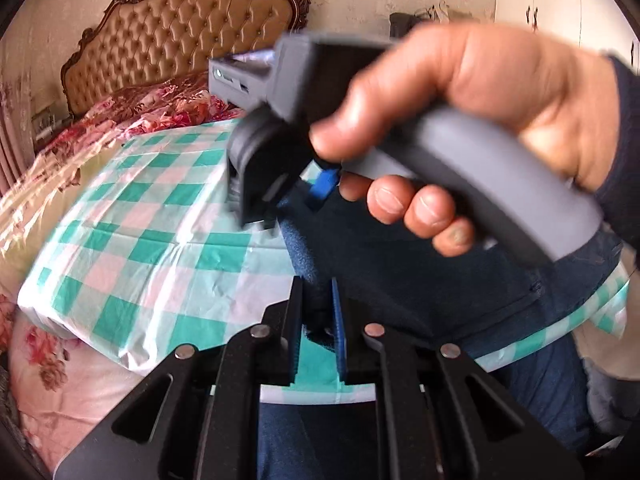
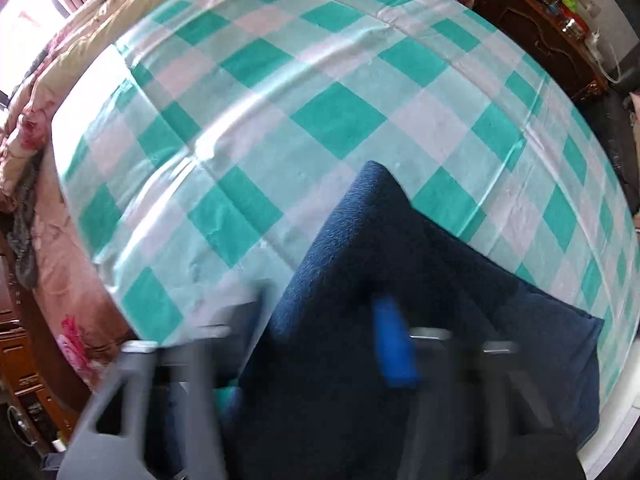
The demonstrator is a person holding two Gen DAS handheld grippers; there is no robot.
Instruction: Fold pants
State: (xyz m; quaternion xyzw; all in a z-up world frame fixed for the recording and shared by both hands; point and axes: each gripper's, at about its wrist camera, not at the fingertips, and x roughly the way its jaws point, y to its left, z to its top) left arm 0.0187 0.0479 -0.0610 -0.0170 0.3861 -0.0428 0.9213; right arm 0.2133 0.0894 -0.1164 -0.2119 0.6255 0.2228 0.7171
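Pants [image 2: 400, 280], navy and fleecy, on checked cloth [image 2: 280, 80], pinched in left tool [image 1: 316, 320]; right tool [image 2: 320, 344] blurred, grip unclear.

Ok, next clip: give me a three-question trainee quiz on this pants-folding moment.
1. True or false: the left gripper is pinching the navy pants.
2. The cloth under the pants is: A) striped red B) green-and-white checked C) plain grey.
3. In the left wrist view, what does the hand hold?

Key: 1 true; 2 B; 3 the right gripper, by its grey handle.
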